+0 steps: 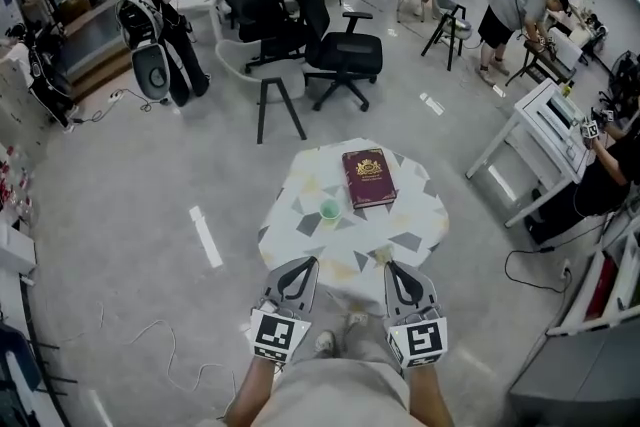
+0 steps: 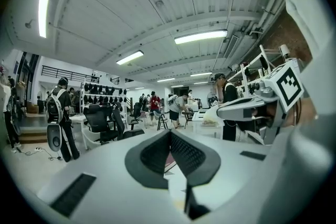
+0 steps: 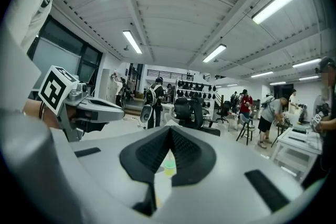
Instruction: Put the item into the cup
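Head view: a small table (image 1: 400,240) with a pale top patterned in grey and yellow triangles carries a dark red hardcover book (image 1: 368,178) with a gold emblem. A small light green cup (image 1: 329,210) stands upright just beside the book's near left corner. The grey left gripper (image 1: 308,263) and grey right gripper (image 1: 390,266) are held side by side at the table's near edge, well apart from the cup. Left gripper view: black ribbed jaws are closed, tips touching. Right gripper view: the jaws likewise meet at the tips, and the cup (image 3: 169,165) shows beyond them.
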Demonstrator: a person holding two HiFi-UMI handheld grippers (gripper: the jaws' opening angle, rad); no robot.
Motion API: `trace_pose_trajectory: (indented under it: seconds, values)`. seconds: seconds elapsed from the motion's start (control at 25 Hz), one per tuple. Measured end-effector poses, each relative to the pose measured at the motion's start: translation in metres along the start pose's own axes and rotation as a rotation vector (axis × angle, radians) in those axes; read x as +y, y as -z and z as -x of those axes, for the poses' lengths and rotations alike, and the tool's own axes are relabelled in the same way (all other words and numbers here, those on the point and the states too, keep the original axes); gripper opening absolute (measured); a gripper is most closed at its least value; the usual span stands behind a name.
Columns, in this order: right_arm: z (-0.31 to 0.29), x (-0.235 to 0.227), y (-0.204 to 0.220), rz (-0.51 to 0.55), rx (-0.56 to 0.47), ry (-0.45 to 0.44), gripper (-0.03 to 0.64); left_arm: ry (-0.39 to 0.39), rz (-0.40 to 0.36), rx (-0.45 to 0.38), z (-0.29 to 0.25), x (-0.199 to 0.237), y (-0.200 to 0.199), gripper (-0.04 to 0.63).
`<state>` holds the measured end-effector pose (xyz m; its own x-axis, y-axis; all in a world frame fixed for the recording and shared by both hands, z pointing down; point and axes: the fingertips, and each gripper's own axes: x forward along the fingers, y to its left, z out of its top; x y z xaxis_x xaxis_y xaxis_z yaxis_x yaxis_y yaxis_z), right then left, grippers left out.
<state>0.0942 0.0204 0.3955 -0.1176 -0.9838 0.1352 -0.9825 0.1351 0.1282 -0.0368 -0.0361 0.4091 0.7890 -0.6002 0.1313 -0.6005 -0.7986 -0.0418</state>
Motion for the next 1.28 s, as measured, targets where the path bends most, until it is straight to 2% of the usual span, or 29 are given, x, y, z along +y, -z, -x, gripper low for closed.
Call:
trace_pose_trajectory:
  seconds: [0.68,1.28]
  values:
    - [-0.082,-0.043,0.016,-0.014,0.027,-0.066,0.004,-0.05,0.015,0.055,-0.077,0.038,0.013,0.011]
    - [-0.153,-0.097,0.032,-0.031,0.07,-0.233,0.005,-0.171,0.052,0.156,-0.145,0.056,0.029,0.011]
